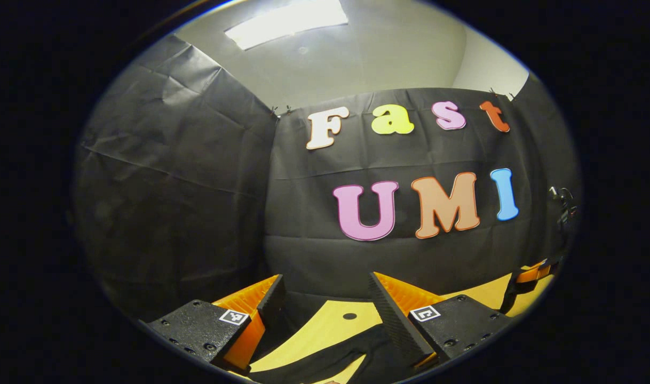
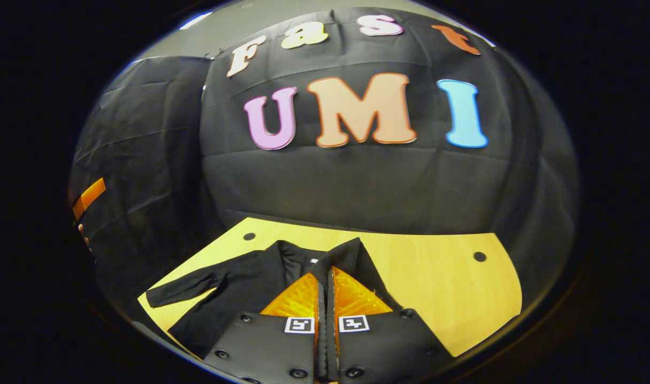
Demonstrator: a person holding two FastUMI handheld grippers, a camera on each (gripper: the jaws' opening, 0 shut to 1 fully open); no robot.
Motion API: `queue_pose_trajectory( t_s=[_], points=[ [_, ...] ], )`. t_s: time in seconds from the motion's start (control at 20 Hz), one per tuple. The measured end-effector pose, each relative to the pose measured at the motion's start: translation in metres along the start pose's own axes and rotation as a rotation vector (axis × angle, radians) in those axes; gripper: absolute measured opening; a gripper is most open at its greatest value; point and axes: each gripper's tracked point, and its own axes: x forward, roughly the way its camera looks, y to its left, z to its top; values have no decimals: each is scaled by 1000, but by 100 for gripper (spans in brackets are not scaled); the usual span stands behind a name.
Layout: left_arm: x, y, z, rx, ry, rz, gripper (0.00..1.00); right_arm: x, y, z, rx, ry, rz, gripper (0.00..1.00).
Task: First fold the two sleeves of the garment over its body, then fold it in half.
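1 desk (image 2: 437, 277), with a pale wooden top, carries 1 black garment (image 2: 239, 290). In the right gripper view the desk top shows 2 small dark holes near its far edge, 1 toward each far corner, and its far edge runs along the foot of the black booth wall. Bare wood lies open to the right of the garment, out to the desk's rounded right end.

The garment lies spread on the left half of the desk, collar toward the far edge. 1 sleeve (image 2: 183, 289) reaches out to the left, its cuff near the desk's left edge, lying flat and not folded over the body.

The right gripper (image 2: 325, 290) sits low over the garment's collar area with its jaws brought together, only a thin slit between them; whether cloth is pinched there I cannot tell.

The left gripper (image 1: 327, 301) points up at the wall with its jaws wide apart and nothing between them. Below them, in the left gripper view, a strip of the black garment crosses the desk.
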Motion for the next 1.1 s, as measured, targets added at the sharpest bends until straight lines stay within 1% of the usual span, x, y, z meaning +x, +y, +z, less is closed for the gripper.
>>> queue_pose_trajectory(
  t_s=[0.05, 0.1, 0.25, 0.3, 0.45, 0.5, 0.7, 0.75, 0.8, 0.9, 0.95, 1.0, 1.05, 1.1],
  points=[
    [2, 9, -3, -1, 5, 12, 94, 12, 11, -2, -21, 17, 15, 0],
    [3, 18, -6, -1, 10, 23, 93, 25, 24, -5, -41, 47, 30, 2],
    [5, 43, -15, -4, 24, 49, 93, 60, 69, -16, -95, 97, 82, 2],
    [6, 50, -17, -6, 28, 59, 88, 73, 83, -19, -117, 110, 96, 2],
    [10, 75, -25, -14, 41, 85, 88, 110, 120, -36, -173, 158, 129, 2],
    [10, 82, -28, -13, 45, 91, 99, 120, 130, -42, -184, 175, 138, 2],
    [16, 110, -32, 12, 51, 123, 99, 167, 166, -76, -223, 256, 157, 2],
    [17, 115, -32, 16, 52, 129, 99, 174, 174, -84, -229, 272, 159, 0],
    [17, 121, -35, 19, 54, 135, 99, 181, 177, -89, -241, 282, 156, 2],
    [19, 129, -36, 24, 56, 148, 99, 189, 185, -92, -270, 278, 140, 2],
    [21, 132, -36, 26, 56, 151, 99, 189, 192, -88, -269, 267, 150, 1],
    [22, 133, -36, 30, 56, 153, 99, 186, 196, -87, -269, 249, 157, 6],
    [22, 133, -36, 34, 56, 153, 99, 188, 199, -83, -260, 234, 169, 15],
    [22, 134, -36, 33, 57, 151, 99, 184, 208, -79, -235, 226, 213, 16]
  ],
)
